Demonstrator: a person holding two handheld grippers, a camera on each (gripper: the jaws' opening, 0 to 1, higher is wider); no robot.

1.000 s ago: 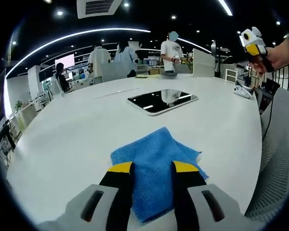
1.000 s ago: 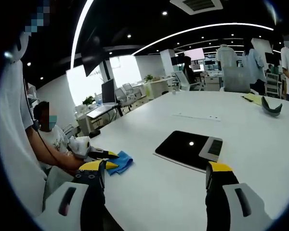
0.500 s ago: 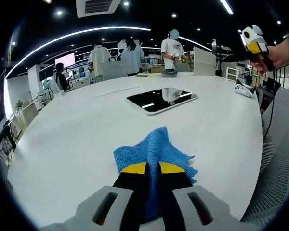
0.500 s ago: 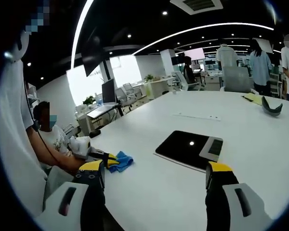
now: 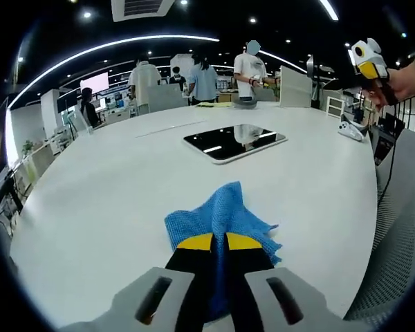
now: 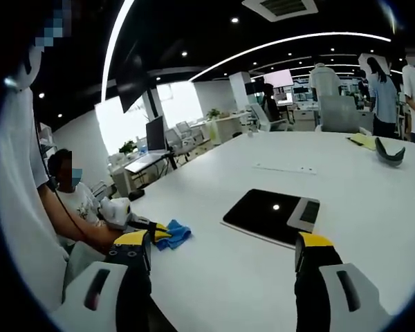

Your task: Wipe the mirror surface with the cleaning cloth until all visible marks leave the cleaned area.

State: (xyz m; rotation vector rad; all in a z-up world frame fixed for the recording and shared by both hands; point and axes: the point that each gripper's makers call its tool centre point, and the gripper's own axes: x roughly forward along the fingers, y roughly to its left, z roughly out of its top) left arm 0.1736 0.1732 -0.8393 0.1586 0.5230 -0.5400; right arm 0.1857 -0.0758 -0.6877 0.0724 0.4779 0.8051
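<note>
On the white round table [image 5: 90, 207], at six o'clock in the left gripper view, the left gripper [image 5: 218, 241] is pinching the blue cleaning cloth [image 5: 218, 216], its yellow-tipped jaws drawn nearly together on a raised fold. The mirror [image 5: 235, 142] is lying flat at twelve o'clock from the cloth, well apart from it, and is reflecting ceiling lights and a standing person [image 5: 251, 69]. In the right gripper view, the right gripper [image 6: 225, 250] is hovering above the table with its jaws spread wide and nothing between them; the mirror [image 6: 271, 216] is sitting at about one o'clock from it, and the cloth [image 6: 173, 234] with the left gripper [image 6: 144, 227] is showing at nine o'clock. A seated person [image 6: 69, 200] is visible behind. The wipe is judged not yet begun.

Risks: the jaws are gripping only a ridge of fabric, so the cloth may slip free during the carry. The mirror is resting unrestrained, so a firm stroke may push it across the table unless the free gripper steadies it. A bunched cloth may leave streaks.
</note>
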